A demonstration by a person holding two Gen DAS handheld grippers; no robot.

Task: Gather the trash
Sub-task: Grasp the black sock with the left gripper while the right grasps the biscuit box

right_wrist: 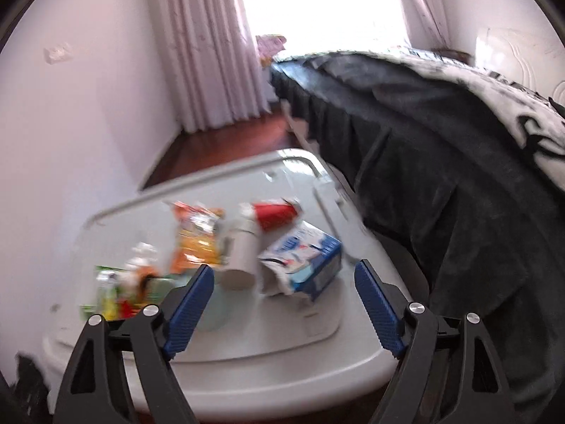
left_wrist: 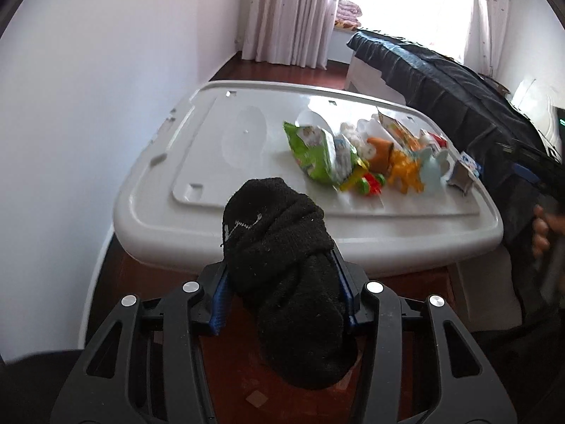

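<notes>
the left gripper [left_wrist: 282, 282] is pinching a black sock [left_wrist: 282, 275] between its blue pads, holding it in the air in front of the near edge of a white plastic bin lid [left_wrist: 197, 155]. the right gripper [right_wrist: 284, 304] is hanging spread wide with nothing between its jaws, just above a blue-and-white carton [right_wrist: 303, 258]. a green snack bag [left_wrist: 310, 152], a white cup [right_wrist: 240, 258] and bright toys are lying clustered on the lid, beside the dark-covered bed [right_wrist: 441, 162].
</notes>
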